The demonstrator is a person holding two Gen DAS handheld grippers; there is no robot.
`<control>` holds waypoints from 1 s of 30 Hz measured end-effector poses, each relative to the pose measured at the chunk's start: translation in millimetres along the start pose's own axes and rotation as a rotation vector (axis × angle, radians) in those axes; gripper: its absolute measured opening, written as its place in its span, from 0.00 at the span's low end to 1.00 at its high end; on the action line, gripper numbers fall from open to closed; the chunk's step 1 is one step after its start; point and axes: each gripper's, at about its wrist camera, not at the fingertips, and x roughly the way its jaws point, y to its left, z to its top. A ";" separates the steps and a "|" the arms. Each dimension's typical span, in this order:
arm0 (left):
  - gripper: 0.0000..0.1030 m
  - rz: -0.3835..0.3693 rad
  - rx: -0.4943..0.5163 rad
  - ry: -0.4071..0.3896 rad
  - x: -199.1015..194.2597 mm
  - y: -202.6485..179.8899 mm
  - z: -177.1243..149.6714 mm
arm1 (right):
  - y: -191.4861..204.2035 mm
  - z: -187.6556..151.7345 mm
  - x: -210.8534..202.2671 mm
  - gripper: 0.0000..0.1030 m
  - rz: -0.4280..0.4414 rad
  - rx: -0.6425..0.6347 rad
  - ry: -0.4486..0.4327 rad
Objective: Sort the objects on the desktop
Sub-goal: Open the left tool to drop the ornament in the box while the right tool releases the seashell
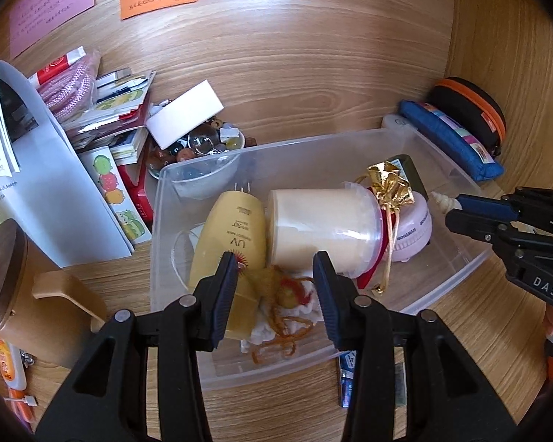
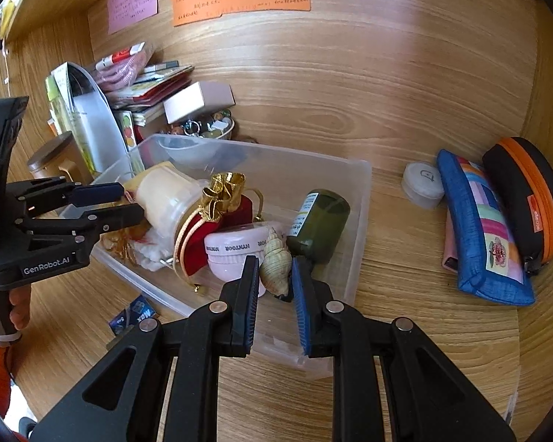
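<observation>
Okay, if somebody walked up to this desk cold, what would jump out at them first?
Probably the clear plastic bin in the middle of the wooden desk, crowded with a yellow sunscreen bottle, a cream jar and a gold-topped red pouch. Next, the right gripper pinching a spiral seashell over the bin's near corner. The bright blue patchwork pouch to the bin's right also stands out.

Over the clear plastic bin on the wooden table, the left gripper has its fingers apart around an orange-and-white yarn tuft, with a yellow sunscreen bottle at eleven o'clock and a cream-filled clear plastic jar at one o'clock.
</observation>
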 end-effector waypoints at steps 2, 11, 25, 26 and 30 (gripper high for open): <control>0.41 0.001 0.000 -0.002 -0.4 -0.6 -0.1 | 2.0 -0.9 0.7 0.16 -0.016 -0.014 -0.002; 0.56 0.035 -0.003 -0.019 -0.5 0.0 -1.4 | 7.9 0.2 2.4 0.16 -0.045 -0.047 0.001; 0.65 0.050 -0.022 -0.012 -4.6 3.7 -4.6 | 9.4 -0.2 -8.4 0.51 -0.058 -0.033 -0.018; 0.65 0.049 -0.022 -0.012 -5.4 3.3 -4.8 | 10.5 -0.8 -11.5 0.51 -0.051 -0.032 -0.031; 0.65 0.056 -0.017 -0.017 -10.2 1.7 -5.8 | 13.3 -1.0 -22.5 0.52 -0.049 -0.025 -0.064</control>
